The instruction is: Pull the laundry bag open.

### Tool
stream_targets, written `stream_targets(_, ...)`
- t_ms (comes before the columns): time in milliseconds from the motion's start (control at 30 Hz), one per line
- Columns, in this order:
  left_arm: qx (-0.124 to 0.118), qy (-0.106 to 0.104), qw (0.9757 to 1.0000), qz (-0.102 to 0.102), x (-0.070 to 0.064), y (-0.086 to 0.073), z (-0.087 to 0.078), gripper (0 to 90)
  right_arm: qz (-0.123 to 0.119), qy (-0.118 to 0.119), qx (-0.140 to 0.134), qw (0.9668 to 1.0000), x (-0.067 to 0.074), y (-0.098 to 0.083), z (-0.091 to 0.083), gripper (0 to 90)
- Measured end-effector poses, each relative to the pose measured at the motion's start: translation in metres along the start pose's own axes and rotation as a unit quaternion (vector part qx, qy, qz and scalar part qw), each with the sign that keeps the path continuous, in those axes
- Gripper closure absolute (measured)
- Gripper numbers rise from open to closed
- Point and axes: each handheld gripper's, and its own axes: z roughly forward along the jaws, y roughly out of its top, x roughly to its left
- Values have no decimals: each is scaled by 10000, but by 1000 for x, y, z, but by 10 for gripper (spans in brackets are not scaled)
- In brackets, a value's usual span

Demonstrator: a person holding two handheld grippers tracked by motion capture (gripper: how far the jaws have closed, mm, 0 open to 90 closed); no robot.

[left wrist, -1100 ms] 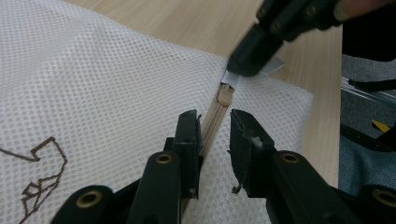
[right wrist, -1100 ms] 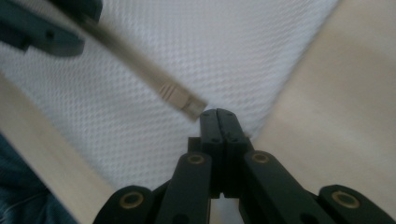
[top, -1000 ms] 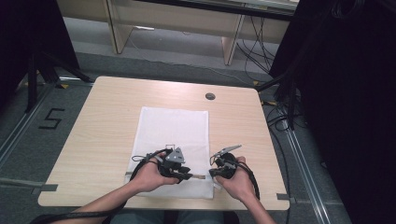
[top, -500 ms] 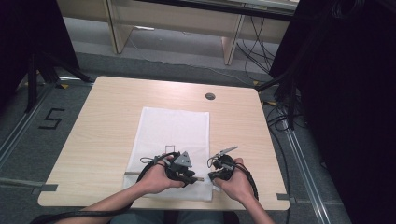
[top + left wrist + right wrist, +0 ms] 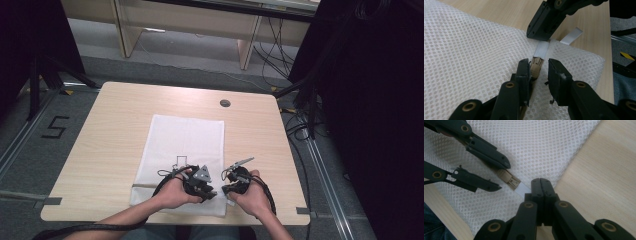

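Even overhead light is falling on the table [image 5: 120, 120] (surroundings going dark); soft shadows, close-up jaws slightly blurring.

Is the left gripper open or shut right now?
Open. The left gripper has its jaws apart on either side of the tan zipper pull on the white mesh bag.

a white mesh bag [image 5: 182, 160] lies flat on the table, its weave of small round holes plain in both gripper views. at its near edge sits a tan zipper slider [image 5: 536, 67], between the parted jaws of the left gripper [image 5: 537, 71], close against one of them. a flat white pull tab [image 5: 541, 49] runs from the slider away from that gripper, and its far end is pinched in the closed jaws of the right gripper [image 5: 540, 185].
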Motion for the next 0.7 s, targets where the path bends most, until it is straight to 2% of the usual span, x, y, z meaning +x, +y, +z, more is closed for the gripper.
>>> stream_targets(33, 0, 0, 10000, 0, 0, 0, 0, 716, 0, 0, 0, 10000, 0, 0, 0, 900)
stream_targets(100, 22, 63, 9999, 160, -1, 1, 1, 731, -1, 15, 16, 10000, 0, 0, 0, 900)
stream_targets(133, 46, 74, 9998, 171, -1, 1, 1, 740, -9, 14, 16, 10000, 0, 0, 0, 900)
stream_targets(167, 51, 93, 9997, 223, -1, 1, 1, 745, -80, 36, -6, 10000, -1, 0, 1, 900)
stream_targets(200, 37, 113, 9996, 239, -2, 0, 2, 753, -17, 29, 17, 10000, 0, 0, 0, 900)
stream_targets(300, 101, 209, 9976, 647, -4, 1, 0, 783, -2, 22, 5, 10000, 0, 0, 1, 900)
stream_targets(367, 48, 168, 9984, 537, -5, 1, 0, 799, 60, -4, 40, 10000, 1, 0, 0, 900)
stream_targets(433, 37, 150, 9982, 583, -4, 2, 1, 796, 61, -4, 38, 10000, 1, 0, 0, 900)
stream_targets(467, 32, 116, 9989, 457, -3, 1, 1, 793, 61, -5, 35, 10000, 1, 0, 0, 900)
stream_targets(500, 32, 116, 9989, 457, -3, 1, 1, 792, 61, -5, 35, 10000, 1, 0, 0, 900)
stream_targets(533, -68, 33, 9996, 271, -3, 0, 2, 790, 13, 20, 3, 10000, 0, 0, 1, 900)
stream_targets(567, -65, 21, 9997, 216, -2, 0, 3, 789, 2, 20, -6, 10000, 0, 0, 1, 900)
stream_targets(700, -82, -1, 9996, 262, -2, 0, 4, 792, -1, 20, -6, 10000, 0, 0, 1, 900)
